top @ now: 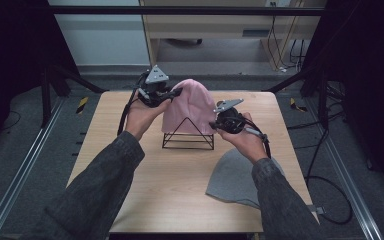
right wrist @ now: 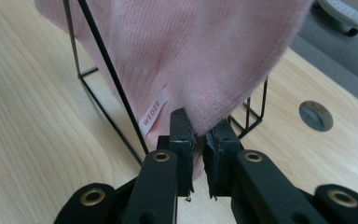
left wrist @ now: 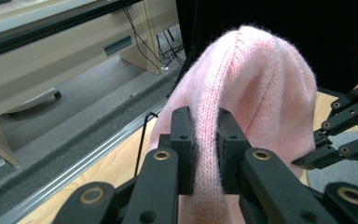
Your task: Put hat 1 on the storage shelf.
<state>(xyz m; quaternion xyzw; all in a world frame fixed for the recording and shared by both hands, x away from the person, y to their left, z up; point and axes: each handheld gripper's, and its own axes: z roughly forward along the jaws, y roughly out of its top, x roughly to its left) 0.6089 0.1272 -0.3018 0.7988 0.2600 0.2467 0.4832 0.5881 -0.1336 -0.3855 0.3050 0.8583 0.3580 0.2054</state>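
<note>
Both grippers were on the pink knit beanie (top: 190,106), which sat draped over the black wire stand (top: 188,136) near the middle of the bench (top: 170,185), toward its far edge. The left gripper (top: 176,92) came in from the left and high; in the left gripper view its fingers (left wrist: 182,140) were pinched nearly together on a ridge of the pink knit (left wrist: 256,84), wool bulging up between them. The right gripper (top: 213,125) worked lower on the other side, down by the hem. In the right gripper view those fingers (right wrist: 182,140) were closed to a narrow gap on the lower edge of the beanie (right wrist: 205,56), just beside a small sewn label reading WEDZE (right wrist: 153,112), with the stand's thin black rods (right wrist: 107,74) running right past them. The stand's base rested flat on the wood. A grey beanie (top: 235,175) lay flat on the bench near the right forearm, apart from the stand and touched by neither gripper. A round grey cap (right wrist: 316,115) sat flush in the benchtop beyond the stand.
</note>
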